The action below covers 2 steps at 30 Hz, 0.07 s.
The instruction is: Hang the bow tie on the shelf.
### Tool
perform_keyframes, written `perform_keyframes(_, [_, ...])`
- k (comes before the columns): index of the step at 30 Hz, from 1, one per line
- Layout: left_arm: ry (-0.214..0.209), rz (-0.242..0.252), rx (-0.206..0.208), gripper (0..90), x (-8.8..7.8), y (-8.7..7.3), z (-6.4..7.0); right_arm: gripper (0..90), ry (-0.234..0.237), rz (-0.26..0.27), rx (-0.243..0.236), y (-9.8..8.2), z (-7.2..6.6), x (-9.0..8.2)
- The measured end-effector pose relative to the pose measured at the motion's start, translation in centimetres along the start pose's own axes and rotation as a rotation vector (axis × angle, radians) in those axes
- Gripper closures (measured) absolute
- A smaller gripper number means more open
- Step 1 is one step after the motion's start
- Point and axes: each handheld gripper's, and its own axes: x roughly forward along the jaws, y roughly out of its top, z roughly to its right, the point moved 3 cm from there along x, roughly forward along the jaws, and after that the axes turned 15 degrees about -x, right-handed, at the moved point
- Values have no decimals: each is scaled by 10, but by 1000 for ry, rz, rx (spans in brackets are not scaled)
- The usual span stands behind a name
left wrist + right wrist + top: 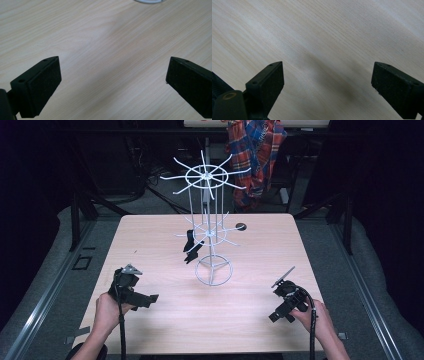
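1. The left gripper rests low at the near-left of the table; its jaws stand spread wide, with only bare wood between the pads.
2. The right gripper sits at the near-right; its jaws are spread too, nothing between them, its fingers over plain tabletop.
3. The white wire rack stands well ahead of both sets of fingers, between them and nearer the far edge; its ring base just shows beyond the left pads.
4. A black item hangs on a lower spoke of the rack, on the side toward the left fingers; it looks like a clip or small pouch, though it is too dark to tell.
5. Judging by this, the hands are parked with nothing held; either a hanging step is finished or a fetch has not yet begun.
6. The next move likely calls for a forward reach from the left fingers to the black item, closing on it squarely, without knocking the light rack.
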Motion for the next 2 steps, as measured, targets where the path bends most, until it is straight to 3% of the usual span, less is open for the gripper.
perform_keyframes(1, [-3,10,0,2,0,1,-1,110,7,-38,-21,0,1,-2])
perform_keyframes(2, [-3,10,0,2,0,1,-1,110,9,8,21,0,-1,2])
